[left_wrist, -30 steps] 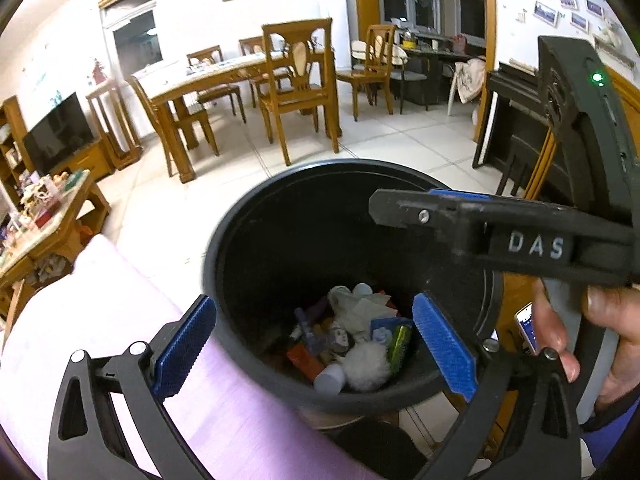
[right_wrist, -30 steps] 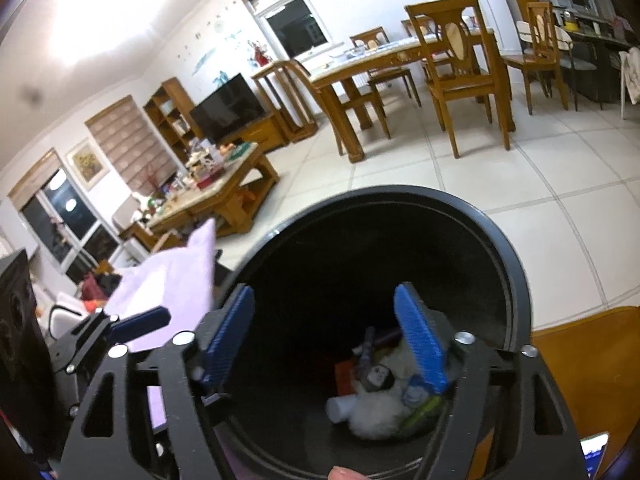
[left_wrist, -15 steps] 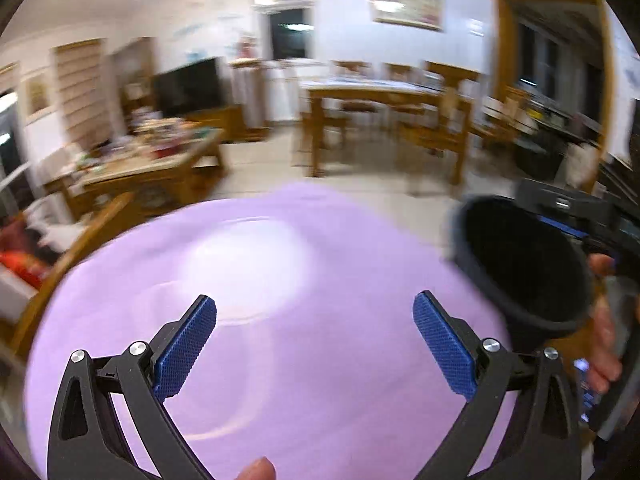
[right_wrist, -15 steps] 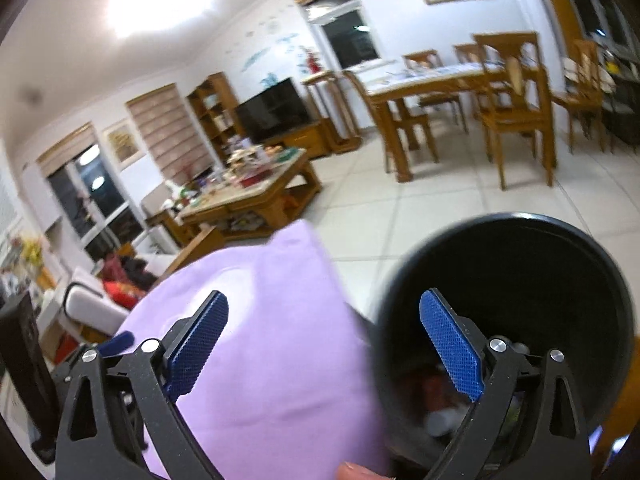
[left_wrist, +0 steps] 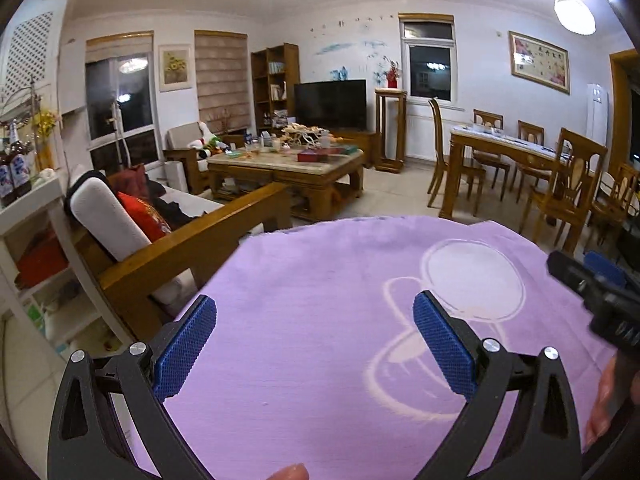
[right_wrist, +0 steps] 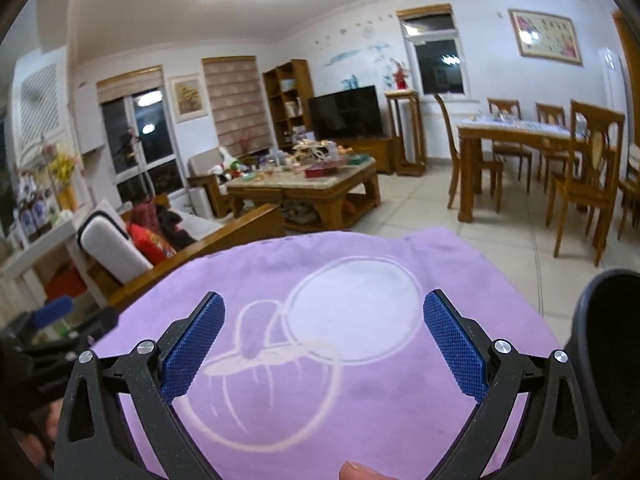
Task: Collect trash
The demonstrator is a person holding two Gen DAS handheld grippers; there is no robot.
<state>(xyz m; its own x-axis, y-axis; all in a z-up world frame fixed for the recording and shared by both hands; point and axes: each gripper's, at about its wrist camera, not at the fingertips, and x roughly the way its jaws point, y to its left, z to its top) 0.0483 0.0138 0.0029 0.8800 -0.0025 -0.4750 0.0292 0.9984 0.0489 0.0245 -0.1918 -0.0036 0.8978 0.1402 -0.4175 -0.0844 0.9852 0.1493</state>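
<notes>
We read no writing anywhere. The black bin (right_wrist: 612,360) shows only at 3 o'clock in the right view, its inside hidden from us. Our left hand-held gripper (left_wrist: 314,344) is released, blue pads (left_wrist: 186,346) wide apart over the purple cloth (left_wrist: 320,280) on the surface, grasping nothing. Our right hand-held gripper (right_wrist: 324,346) is equally spread above the cloth's white circle print (right_wrist: 354,308), empty. It also appears at 3 o'clock in the left view.

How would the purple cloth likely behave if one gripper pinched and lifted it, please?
The purple cloth looks soft and thin, so it would probably sag limply. Its fuzzy surface likely grips the ridged blue pads well. It seems light.
</notes>
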